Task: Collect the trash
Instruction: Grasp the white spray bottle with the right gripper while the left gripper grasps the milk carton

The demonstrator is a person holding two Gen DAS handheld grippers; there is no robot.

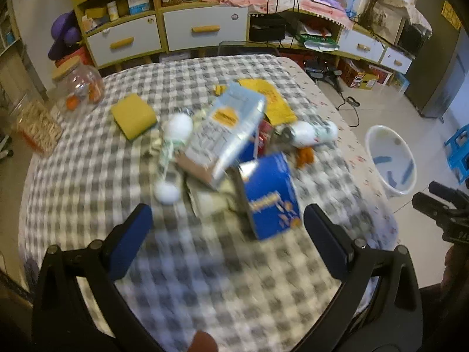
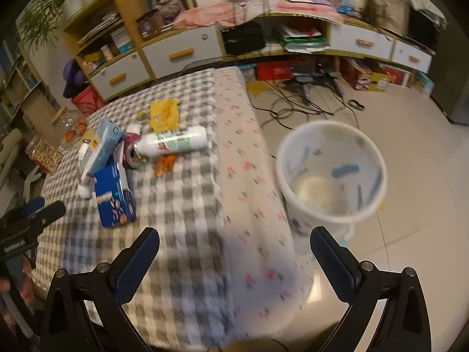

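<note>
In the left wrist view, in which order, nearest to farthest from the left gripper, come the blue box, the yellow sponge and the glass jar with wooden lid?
From the left gripper:
1. Blue box, just ahead, between the fingers, slightly right.
2. Yellow sponge, mid-table, to the left.
3. Glass jar, at the table's far left edge.

Print on blue box and light-blue carton blurred, nothing legible

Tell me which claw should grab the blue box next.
Left. The left claw is open and faces the blue box, which stands just ahead between its fingers. The right claw, also open, points toward the white bin beside the table.
</note>
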